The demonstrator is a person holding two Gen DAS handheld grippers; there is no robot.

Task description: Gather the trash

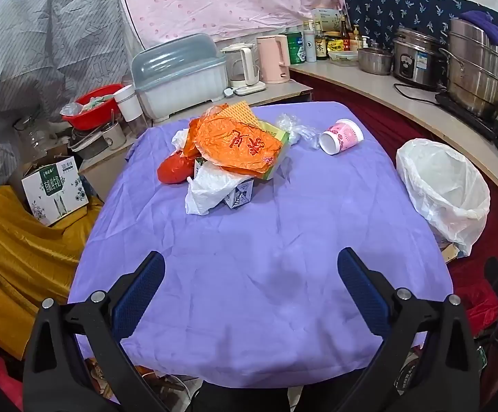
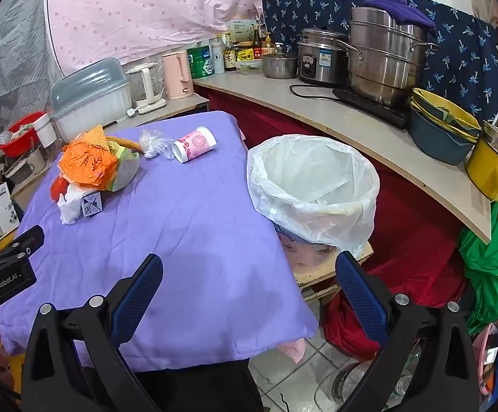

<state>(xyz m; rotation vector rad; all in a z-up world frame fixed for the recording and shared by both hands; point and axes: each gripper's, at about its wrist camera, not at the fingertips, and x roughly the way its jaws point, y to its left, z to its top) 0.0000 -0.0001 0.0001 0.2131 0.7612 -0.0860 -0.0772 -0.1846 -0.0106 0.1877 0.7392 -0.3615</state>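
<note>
A heap of trash lies at the far side of the purple-clothed table (image 1: 249, 240): an orange printed bag (image 1: 238, 144) (image 2: 87, 164), a red bag (image 1: 175, 171), a white plastic bag (image 1: 207, 185) (image 2: 68, 206) and a small carton (image 1: 240, 195) (image 2: 92, 206). A pink paper cup (image 1: 341, 135) (image 2: 194, 144) lies on its side beside crumpled clear plastic (image 1: 293, 128) (image 2: 154, 144). A bin lined with a white bag (image 1: 444, 185) (image 2: 314, 185) stands right of the table. My left gripper (image 1: 250, 274) and right gripper (image 2: 249, 274) hover open over the near table edge, both empty.
A counter (image 2: 334, 120) curves along the right with steel pots (image 2: 382, 58), a rice cooker, bowls and a yellow pot (image 2: 492, 168). Behind the table stand a dish box (image 1: 180, 75), kettles and bottles. A cardboard box (image 1: 55, 189) sits on yellow cloth at left. Red and green cloth lie on the floor.
</note>
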